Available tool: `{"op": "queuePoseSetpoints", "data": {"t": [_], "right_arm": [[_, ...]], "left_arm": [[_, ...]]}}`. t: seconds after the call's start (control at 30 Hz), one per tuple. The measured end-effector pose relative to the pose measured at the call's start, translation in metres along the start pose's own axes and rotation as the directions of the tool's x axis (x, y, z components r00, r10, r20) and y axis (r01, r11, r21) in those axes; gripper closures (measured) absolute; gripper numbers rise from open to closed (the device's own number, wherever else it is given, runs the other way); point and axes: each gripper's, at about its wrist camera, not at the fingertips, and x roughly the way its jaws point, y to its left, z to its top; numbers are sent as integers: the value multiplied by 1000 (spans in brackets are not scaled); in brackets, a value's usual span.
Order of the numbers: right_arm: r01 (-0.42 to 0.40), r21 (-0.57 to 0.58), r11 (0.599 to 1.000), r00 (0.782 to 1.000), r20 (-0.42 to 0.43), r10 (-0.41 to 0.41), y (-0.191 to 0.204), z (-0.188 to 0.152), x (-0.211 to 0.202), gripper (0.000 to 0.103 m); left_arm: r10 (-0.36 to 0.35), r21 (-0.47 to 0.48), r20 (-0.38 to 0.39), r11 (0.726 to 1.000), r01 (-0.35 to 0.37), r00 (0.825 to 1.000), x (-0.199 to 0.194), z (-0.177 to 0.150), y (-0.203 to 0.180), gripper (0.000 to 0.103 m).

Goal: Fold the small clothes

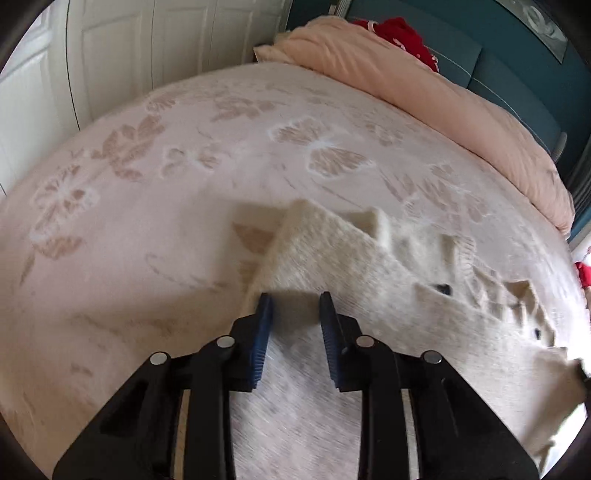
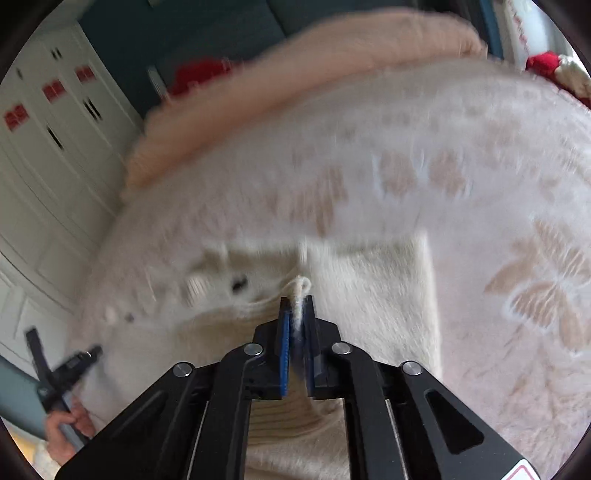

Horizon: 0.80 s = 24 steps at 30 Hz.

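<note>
Lying spread across the bed (image 1: 155, 206), on its pale floral blanket, a cream knitted cardigan (image 1: 332, 258) with small dark buttons along an open front. Pinched tight in the right hand-held gripper (image 2: 297, 306), blue pads nearly meeting, a ribbed edge of that cardigan (image 2: 369, 295), with a loop of cream yarn poking out above the fingertips. Hovering over the cardigan's near side, the left hand-held gripper (image 1: 295, 306), fingers parted with a clear gap between the blue pads and nothing between them; knit fabric visible through the gap, contact with it not possible to judge. Folded over on the cardigan's far side from the left gripper, a flap of knit raised off the blanket, casting a shadow. Seen also from the right wrist view, at the cardigan's left edge, the left hand-held gripper (image 2: 92, 352) with a bare hand (image 2: 70, 424) wrapped round its handle. Bunched beyond the cardigan, along the bed's far end, a peach duvet (image 1: 424, 85), and past that a red garment (image 1: 402, 35) against a dark teal wall. Standing off to the cardigan's left in the right wrist view, white cupboard doors (image 2: 55, 122) with red labels. Blurred heavily in the right wrist view, so fine detail of the knit and buttons hard to make out there.
</note>
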Motion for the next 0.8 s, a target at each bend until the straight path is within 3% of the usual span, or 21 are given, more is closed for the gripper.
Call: {"op": "queuePoseSetpoints", "data": {"t": [0.03,0.1,0.17,0.23,0.27,0.37,0.47,0.57,0.63,0.7,0.77,0.8], "right_arm": [[45,-15,999,999,3,-45,-5,-2,5,98],[95,11,995,985,-146,-92,-30,-16,43,98],[60,51,997,992,-112,-54,-35,-15,32,97],[83,73,994,995,-61,-79,-30,-11,11,86],[85,61,995,996,-18,-84,-23,-9,-5,86],[-10,16,1000,999,46,10,10,-14,-35,86],[-116,-74,991,992,-58,111,58,-30,-19,87],[-156,-203,967,973,-199,116,108,-63,23,88],[-115,-271,956,971,-235,49,117,-79,41,100],[-81,-271,959,979,-202,26,96,-77,35,101],[30,-200,979,989,-139,-59,55,-64,13,96],[81,-175,981,988,-120,-103,35,-62,6,98]], "left_arm": [[-2,-3,2,1000,2,1000,3,-2,3,77],[3,-10,16,1000,-3,1000,4,-4,3,77],[15,-5,18,1000,-15,1000,3,-3,1,77],[18,1,19,1000,-18,1000,3,-3,0,77],[14,0,18,1000,-14,1000,1,-2,-1,77],[-36,-30,37,999,37,999,-26,-6,-5,76],[-109,-43,12,993,109,994,-41,-17,-20,70],[-110,8,-44,994,110,993,-36,-38,-41,68],[-92,6,-26,996,92,995,-34,-49,-35,68],[-100,-35,-7,994,99,995,-41,-49,-13,68],[-89,-32,1,996,89,996,-42,-47,4,68],[-90,-24,0,996,90,996,-39,-45,13,70]]}}
